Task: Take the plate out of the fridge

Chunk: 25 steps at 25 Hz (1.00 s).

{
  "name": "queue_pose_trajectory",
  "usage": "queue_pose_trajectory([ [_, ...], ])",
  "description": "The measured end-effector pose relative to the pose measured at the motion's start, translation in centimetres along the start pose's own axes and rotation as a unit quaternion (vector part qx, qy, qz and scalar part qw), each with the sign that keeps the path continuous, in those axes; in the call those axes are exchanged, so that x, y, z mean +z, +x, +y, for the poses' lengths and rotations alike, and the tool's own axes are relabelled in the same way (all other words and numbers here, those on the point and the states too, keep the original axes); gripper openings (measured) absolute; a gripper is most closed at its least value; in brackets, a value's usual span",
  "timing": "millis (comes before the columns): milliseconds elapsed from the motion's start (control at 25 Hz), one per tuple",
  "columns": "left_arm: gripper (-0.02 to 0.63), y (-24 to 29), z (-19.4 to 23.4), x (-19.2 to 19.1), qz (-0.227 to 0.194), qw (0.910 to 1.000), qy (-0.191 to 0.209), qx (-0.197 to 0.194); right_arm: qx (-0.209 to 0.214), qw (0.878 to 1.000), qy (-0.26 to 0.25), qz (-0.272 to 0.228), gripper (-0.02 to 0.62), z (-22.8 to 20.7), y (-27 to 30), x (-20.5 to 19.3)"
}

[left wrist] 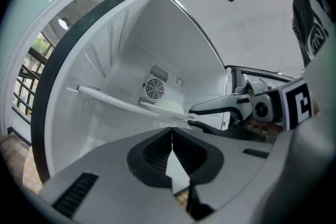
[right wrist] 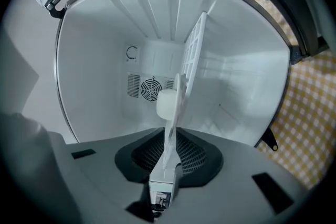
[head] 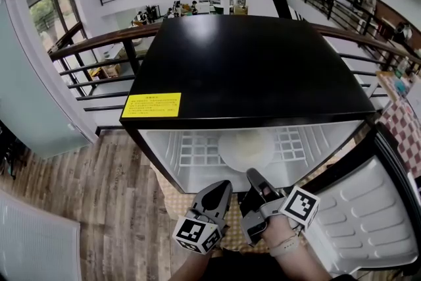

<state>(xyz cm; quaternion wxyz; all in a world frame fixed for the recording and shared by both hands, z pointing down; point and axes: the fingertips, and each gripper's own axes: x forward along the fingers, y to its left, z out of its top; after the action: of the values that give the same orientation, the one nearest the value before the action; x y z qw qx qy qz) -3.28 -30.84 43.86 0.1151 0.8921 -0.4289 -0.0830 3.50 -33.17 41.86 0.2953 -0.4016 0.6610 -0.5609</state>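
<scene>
A black mini fridge (head: pixel 243 62) stands open, seen from above. A white plate (head: pixel 247 148) lies on the white grid shelf (head: pixel 191 151) inside. My right gripper (head: pixel 253 178) reaches in at the plate's near rim. In the right gripper view the plate (right wrist: pixel 172 113) runs edge-on between the jaws, and the gripper (right wrist: pixel 169 157) is shut on its rim. The left gripper view shows the plate (left wrist: pixel 163 108) pinched between the right gripper's fingers (left wrist: pixel 212 106). My left gripper (head: pixel 220 189) hangs just outside the fridge opening, shut (left wrist: pixel 171 136) on nothing.
The fridge door (head: pixel 368 207) is swung open to the right. A fan vent (right wrist: pixel 149 87) sits in the back wall. A yellow checked mat (head: pixel 172 197) lies under the fridge on the wooden floor. A railing (head: pixel 99 56) runs behind it.
</scene>
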Motion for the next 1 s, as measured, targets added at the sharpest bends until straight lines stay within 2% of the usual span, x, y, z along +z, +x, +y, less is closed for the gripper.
queue_pose_trajectory([
  [200,0.009,-0.2,0.0,0.1,-0.001,1.0,-0.002,-0.002,-0.02,1.0,0.019,-0.014,0.075,-0.6,0.9,1.1],
  [480,0.009,-1.0,0.8,-0.2,0.002,0.9999,-0.009,0.009,-0.018,0.999,0.035,-0.024,0.054,-0.2,0.5,1.1],
  [760,0.009,-0.9,0.8,-0.3,0.001,0.9999,-0.011,0.01,-0.006,1.0,0.021,-0.014,0.055,0.0,0.1,0.4],
  [840,0.009,-0.8,0.8,-0.3,0.001,0.9999,-0.011,0.008,0.0,1.0,0.019,-0.01,0.073,0.0,0.3,0.3],
  [920,0.009,-0.7,0.7,-0.3,0.001,0.9999,-0.011,0.006,0.01,1.0,0.023,-0.007,0.126,0.1,0.7,0.3],
  [1000,0.009,-0.6,0.6,-0.3,0.002,0.9999,-0.011,0.005,0.016,1.0,0.023,-0.007,0.129,0.1,1.2,0.5],
])
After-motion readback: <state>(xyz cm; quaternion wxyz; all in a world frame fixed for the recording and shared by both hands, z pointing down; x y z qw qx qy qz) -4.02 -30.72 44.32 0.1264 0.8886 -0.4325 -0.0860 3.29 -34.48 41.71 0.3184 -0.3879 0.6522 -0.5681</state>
